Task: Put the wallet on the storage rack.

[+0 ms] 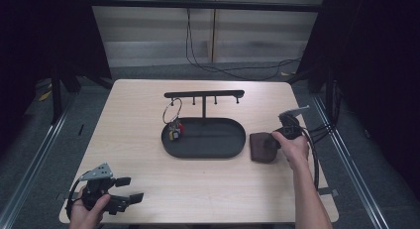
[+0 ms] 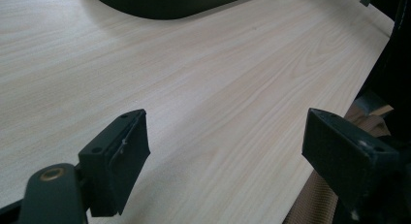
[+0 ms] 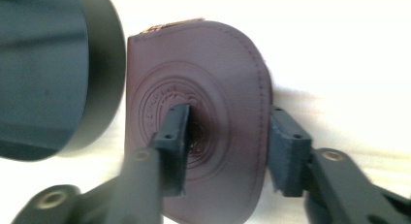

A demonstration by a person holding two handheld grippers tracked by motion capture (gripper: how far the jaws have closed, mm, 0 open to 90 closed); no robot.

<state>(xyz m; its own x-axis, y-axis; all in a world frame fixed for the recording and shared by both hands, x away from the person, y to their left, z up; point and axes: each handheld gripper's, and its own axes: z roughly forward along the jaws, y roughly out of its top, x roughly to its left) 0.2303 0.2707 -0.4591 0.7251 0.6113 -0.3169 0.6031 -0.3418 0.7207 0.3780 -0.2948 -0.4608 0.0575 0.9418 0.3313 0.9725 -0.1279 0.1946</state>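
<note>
Brown leather coin pouch (image 1: 262,147), embossed with a round seal, lay flat on the pale wood counter (image 1: 148,110), just off the 3 o'clock end of the black oval tray (image 1: 233,144). In the right gripper view the pouch (image 3: 213,88) ran lengthwise between the two black jaws: one jaw sat on top of the embossed face, the other stood just outside the stitched edge at 3 o'clock. Jaws partly closed around that side of the pouch; could not tell whether both pads pressed on the leather yet. Right gripper (image 1: 282,135) came in from the 3 o'clock side, hand behind it.

Tray carried a T-shaped hook rail (image 1: 204,94); a key ring with coloured tags (image 1: 173,122) hung from the hook at 9 o'clock, dangling over the tray floor.

Left gripper (image 1: 130,189) rested at the 7 o'clock corner of the counter, jaws wide apart over bare wood (image 2: 218,78), holding nothing.

Judged step: the grasp of the pouch, closing phase. Next move would call for a firm pinch across the stitched edge, then a straight lift clear of the tray rim. Thin, flat leather might slip out of a shallow pinch.
</note>
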